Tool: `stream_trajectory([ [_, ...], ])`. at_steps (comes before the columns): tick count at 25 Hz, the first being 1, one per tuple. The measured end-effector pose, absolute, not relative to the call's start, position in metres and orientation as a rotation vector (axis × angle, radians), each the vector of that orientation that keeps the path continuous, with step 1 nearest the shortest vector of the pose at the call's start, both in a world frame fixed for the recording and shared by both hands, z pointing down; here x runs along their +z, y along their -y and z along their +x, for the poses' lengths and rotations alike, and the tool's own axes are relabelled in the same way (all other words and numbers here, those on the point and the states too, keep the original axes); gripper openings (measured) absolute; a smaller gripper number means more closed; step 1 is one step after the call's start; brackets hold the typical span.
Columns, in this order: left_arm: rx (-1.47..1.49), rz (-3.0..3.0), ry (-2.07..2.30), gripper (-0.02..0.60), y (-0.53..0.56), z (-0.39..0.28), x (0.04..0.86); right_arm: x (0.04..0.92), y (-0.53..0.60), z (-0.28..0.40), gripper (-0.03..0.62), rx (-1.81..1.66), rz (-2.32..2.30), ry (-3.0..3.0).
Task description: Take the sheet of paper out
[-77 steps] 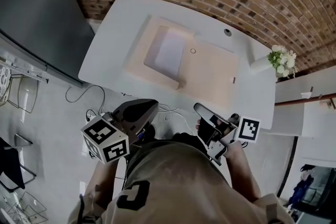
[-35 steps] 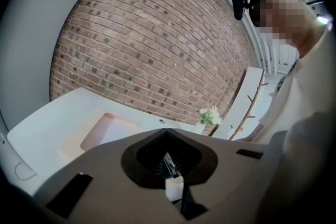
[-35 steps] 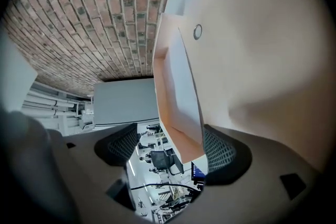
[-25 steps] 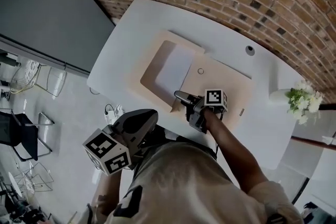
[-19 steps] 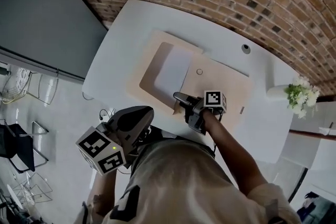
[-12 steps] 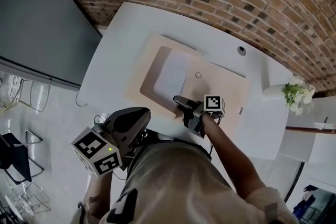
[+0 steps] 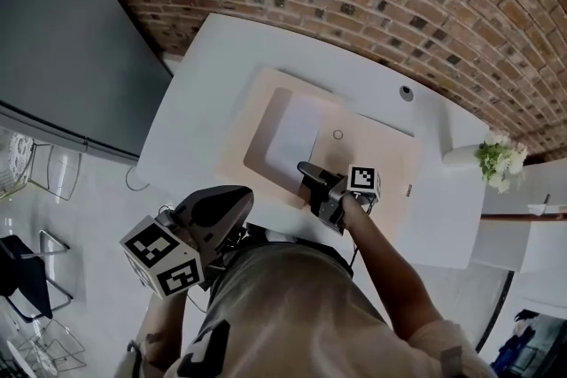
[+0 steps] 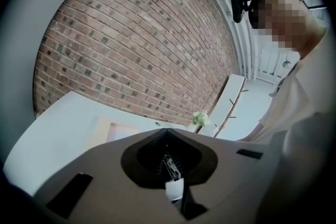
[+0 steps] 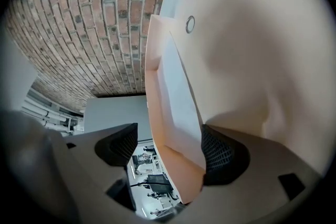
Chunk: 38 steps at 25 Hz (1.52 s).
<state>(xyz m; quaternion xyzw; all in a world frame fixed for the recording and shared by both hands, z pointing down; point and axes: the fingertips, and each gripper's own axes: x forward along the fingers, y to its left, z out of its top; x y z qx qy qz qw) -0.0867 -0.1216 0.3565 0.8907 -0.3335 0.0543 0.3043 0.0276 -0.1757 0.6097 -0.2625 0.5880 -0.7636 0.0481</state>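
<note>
- The left tongs [image 7: 232,206] are held low, near the person's body and off the counter [image 7: 204,75]. In the left gripper view the left tongs [image 8: 167,162] are pressed together with nothing between them.
- A beige envelope [image 7: 372,155] lies flat on the counter. The white sheet of paper [image 7: 292,142] sits inside it, showing at the open left end.
- The right tongs [image 7: 310,173] are spread at the envelope's near edge. In the right gripper view they [image 9: 168,149] straddle the envelope's [image 9: 252,50] lip and the sheet [image 9: 178,97].
- Flowers [image 7: 493,159] stand at the far right.
</note>
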Motion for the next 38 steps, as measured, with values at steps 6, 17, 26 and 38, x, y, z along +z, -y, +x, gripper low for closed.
stream_trajectory([
  [6,0.133,2.364,0.888,0.014,0.12,-0.096,0.355,0.609,0.182,0.02,0.374,-2.283,-0.787,-1.821],
  [17,0.11,2.352,0.918,0.014,0.119,-0.108,0.355,0.601,0.199,0.023,0.374,-2.19,-0.765,-1.903],
  [26,0.133,2.309,0.943,0.014,0.119,-0.116,0.362,0.608,0.209,0.015,0.374,-2.24,-0.775,-1.951],
  [38,0.132,2.284,0.947,0.014,0.125,-0.113,0.368,0.608,0.234,0.026,0.374,-2.187,-0.853,-1.946],
])
